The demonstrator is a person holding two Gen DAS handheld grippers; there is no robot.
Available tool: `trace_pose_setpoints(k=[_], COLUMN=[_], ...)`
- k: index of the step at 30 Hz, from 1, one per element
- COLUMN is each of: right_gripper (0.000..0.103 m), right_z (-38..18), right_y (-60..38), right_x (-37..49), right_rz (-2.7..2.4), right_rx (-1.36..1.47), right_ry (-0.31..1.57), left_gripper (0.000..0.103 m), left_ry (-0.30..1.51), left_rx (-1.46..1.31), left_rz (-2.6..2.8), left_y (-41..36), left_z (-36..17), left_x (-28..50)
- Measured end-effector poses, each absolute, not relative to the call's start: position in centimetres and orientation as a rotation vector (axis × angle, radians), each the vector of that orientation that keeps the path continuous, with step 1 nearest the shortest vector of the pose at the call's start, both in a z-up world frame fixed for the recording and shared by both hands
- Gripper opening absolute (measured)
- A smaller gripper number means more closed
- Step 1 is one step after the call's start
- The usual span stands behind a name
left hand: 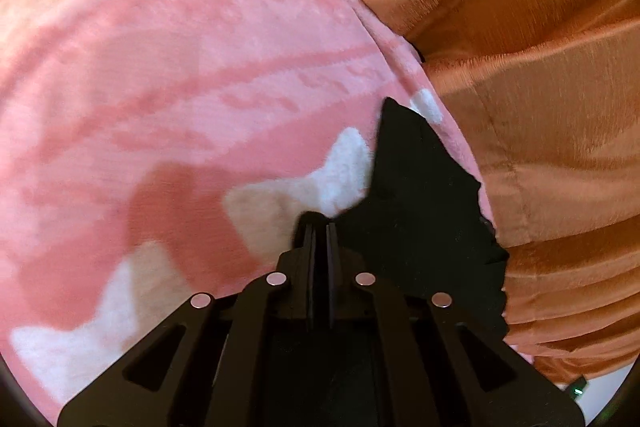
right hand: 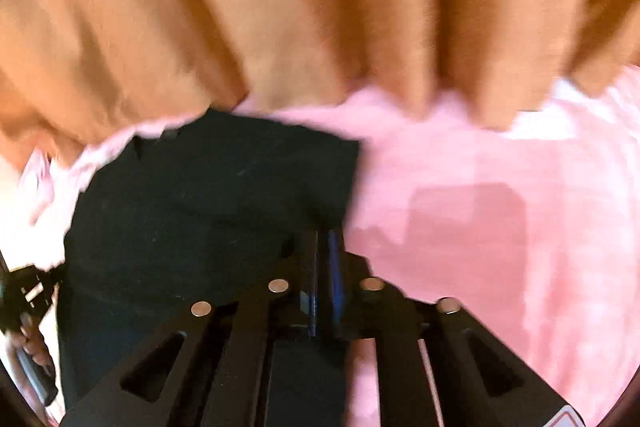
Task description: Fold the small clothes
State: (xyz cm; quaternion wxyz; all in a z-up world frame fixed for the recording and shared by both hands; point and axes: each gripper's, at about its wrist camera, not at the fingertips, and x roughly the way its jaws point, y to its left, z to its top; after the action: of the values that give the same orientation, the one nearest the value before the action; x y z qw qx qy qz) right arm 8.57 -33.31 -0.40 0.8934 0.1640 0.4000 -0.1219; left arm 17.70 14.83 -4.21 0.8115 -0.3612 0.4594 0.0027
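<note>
Below, my left hand-held gripper (left hand: 320,223) was pinched shut at the edge of the small black cloth garment (left hand: 420,195) lying on the fluffy pink blanket (left hand: 180,87); my right hand-held gripper (right hand: 324,239), nearly closed, held nothing clearly.

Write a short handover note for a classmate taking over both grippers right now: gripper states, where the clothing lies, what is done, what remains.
Left gripper: shut, tips at the edge of the black garment; whether it pinches cloth is unclear.
Right gripper: nearly shut, at the garment's right edge; no cloth seen between the pads; view blurred.
The garment lies on the pink blanket, beside the orange cushions.
Done: garment laid fairly flat; any fold so far cannot be told.
Left: fold it and tidy the edges.
</note>
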Motion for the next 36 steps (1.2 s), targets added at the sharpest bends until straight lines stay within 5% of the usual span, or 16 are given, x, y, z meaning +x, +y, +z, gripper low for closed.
trace_pose_setpoints(k=[1, 4, 6, 8, 10, 15, 18, 22, 25, 26, 27, 28, 36], right_gripper=[0.011, 0.015, 0.040, 0.060, 0.061, 0.061, 0.065, 0.068, 0.064, 0.048, 0.018, 0.007, 0.005], right_z=[0.3, 2.2, 2.5, 1.3, -0.7, -7.5, -7.6, -7.8, -7.7, -7.6, -7.5, -7.6, -2.6], right_y=[-33.6, -32.9, -31.2, -29.1, -27.9, -25.3, -23.5, -21.4, -20.3, -20.1, -19.9, -19.9, -21.5], right_x=[7.5, 2.9, -0.8, -5.4, -8.2, -16.1, -18.9, -19.8, -19.1, -18.9, -18.6, -18.5, -23.9], right_rz=[-0.267, -0.261, -0.231, -0.229, -0.215, -0.207, -0.170, -0.126, -0.103, -0.098, -0.111, -0.109, -0.067], right_rx=[0.347, 0.384, 0.404, 0.376, 0.368, 0.503, 0.492, 0.482, 0.476, 0.473, 0.463, 0.465, 0.517], right_ry=[0.823, 0.790, 0.787, 0.816, 0.868, 1.020, 0.995, 0.969, 0.955, 0.949, 0.948, 0.943, 0.792], left_gripper=[0.004, 0.021, 0.038, 0.045, 0.055, 0.056, 0.069, 0.069, 0.052, 0.028, 0.007, 0.002, 0.002], left_ry=[0.974, 0.961, 0.977, 0.992, 1.027, 1.077, 1.080, 1.061, 1.062, 1.075, 1.086, 1.093, 1.061], left_rx=[-0.737, -0.724, -0.694, -0.604, -0.570, -0.635, -0.607, -0.590, -0.543, -0.523, -0.512, -0.531, -0.564], left_rz=[0.049, 0.055, 0.014, -0.035, -0.086, -0.211, -0.221, -0.220, -0.220, -0.225, -0.220, -0.234, -0.368], left_y=[15.3, 17.7, 18.5, 18.8, 19.1, 20.6, 20.7, 20.1, 19.2, 19.1, 19.1, 19.3, 20.3], left_z=[-3.6, -1.9, -1.3, -0.9, -1.5, -4.1, -4.3, -4.1, -3.9, -4.2, -4.3, -4.5, -0.6], left_x=[17.1, 14.9, 13.2, 10.3, 6.8, -2.3, -5.5, -6.3, -5.4, -5.3, -5.1, -5.2, -10.4])
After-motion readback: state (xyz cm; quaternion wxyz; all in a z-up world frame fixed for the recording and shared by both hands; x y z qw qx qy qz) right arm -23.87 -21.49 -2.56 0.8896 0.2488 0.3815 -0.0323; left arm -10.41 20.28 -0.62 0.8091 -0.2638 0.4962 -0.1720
